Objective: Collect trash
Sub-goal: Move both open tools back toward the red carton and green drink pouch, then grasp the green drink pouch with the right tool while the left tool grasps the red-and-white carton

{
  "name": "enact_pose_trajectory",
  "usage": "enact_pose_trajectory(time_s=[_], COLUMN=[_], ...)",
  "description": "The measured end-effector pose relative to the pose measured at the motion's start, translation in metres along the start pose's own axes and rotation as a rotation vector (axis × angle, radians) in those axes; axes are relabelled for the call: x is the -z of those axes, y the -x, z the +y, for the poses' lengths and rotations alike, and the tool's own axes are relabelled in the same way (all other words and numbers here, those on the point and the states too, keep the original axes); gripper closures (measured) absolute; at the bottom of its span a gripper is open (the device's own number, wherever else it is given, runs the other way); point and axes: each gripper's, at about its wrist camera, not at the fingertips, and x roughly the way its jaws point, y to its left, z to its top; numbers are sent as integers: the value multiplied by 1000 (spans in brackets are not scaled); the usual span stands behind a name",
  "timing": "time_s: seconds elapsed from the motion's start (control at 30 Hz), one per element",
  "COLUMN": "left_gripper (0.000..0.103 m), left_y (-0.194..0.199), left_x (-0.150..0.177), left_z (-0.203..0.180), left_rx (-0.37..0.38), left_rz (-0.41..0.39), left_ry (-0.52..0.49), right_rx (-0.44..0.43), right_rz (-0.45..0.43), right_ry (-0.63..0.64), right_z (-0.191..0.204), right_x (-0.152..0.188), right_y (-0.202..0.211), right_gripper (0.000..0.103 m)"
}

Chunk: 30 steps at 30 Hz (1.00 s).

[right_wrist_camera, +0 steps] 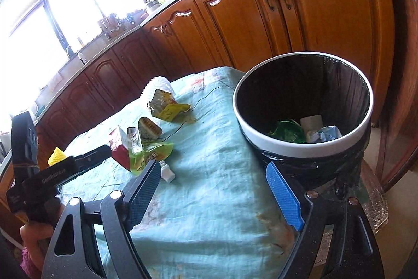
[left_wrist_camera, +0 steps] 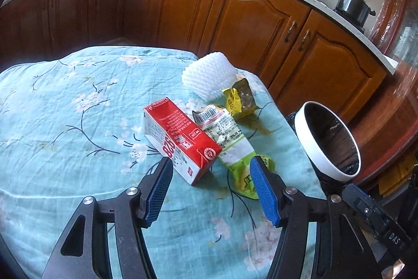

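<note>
Left hand-held gripper [left_wrist_camera: 210, 164] jaws apart, astride the red-and-white rectangular cardboard carton [left_wrist_camera: 180, 140] on the floral-clothed surface [left_wrist_camera: 65, 122]; right hand-held gripper [right_wrist_camera: 213, 171] jaws apart, empty, near the white-rimmed black bin [right_wrist_camera: 303, 145].

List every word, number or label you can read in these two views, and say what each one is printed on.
"828": large digits, seen upside down, on the white side of the red carton.
"DAS": on the black device at the lower right edge of the left wrist view.
Red carton's small print: too small to read.
Green and white wrapper, barcode and text: unreadable.
Yellow wrapper, dark print: unreadable.
Lettering on the left gripper's black body: too blurred.
</note>
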Motion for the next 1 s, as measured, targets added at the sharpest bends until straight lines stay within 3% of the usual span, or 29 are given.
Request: enact_pose_trajectory(time_s=[0.17,0.27,0.43,0.67,0.8,1.0], left_gripper=[44,43,57,59,60,44], left_y=[-24,-24,-12,9,13,8], left_x=[-10,-10,-7,-2,-2,-7], left_z=[6,14,27,59,77,91], left_rx=[-59,-39,-7,-36,-7,28], left_rz=[29,32,37,65,88,87], left_ry=[-7,-9,-52,-83,-30,61], right_rx=[-11,-21,-55,-87,-102,-88], right_rz=[5,7,17,62,104,170], right_ry=[10,28,80,200,284,390], right_z=[11,20,38,73,94,116], right_x=[1,2,-2,-8,-10,-11], right_y=[-4,-7,-18,-45,-67,-105], right_gripper=[19,19,19,46,53,63])
